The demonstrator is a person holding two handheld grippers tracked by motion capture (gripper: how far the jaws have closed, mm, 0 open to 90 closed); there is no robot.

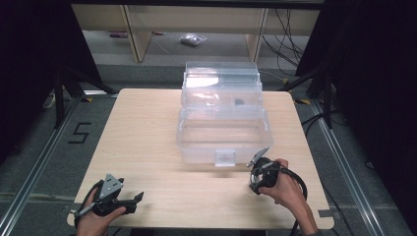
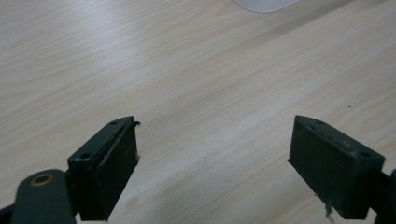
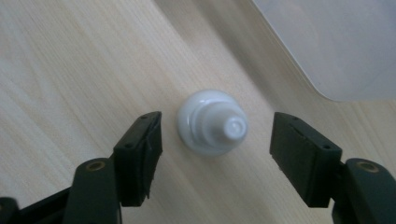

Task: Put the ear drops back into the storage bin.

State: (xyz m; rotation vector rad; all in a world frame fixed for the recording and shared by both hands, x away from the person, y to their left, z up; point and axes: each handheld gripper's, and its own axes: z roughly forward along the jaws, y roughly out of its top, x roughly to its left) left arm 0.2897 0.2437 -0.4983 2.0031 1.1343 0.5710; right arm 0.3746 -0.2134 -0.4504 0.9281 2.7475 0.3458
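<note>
1. High view: pale wooden table [image 1: 147, 142] on a grey floor [image 1: 29, 162], dark curtains at both sides, wooden shelving [image 1: 137, 34] behind.
2. At mid-table, a clear plastic box [image 1: 221, 135], lid up, a small dark item [image 1: 239, 102] inside.
3. Near the front left corner, left gripper [image 1: 139, 196], jaws wide apart over bare wood.
4. Just right of the box front, right gripper [image 3: 215, 140], pointing down, jaws apart around a small white bottle [image 3: 212, 122], upright on the table, pads clear of it.
</note>
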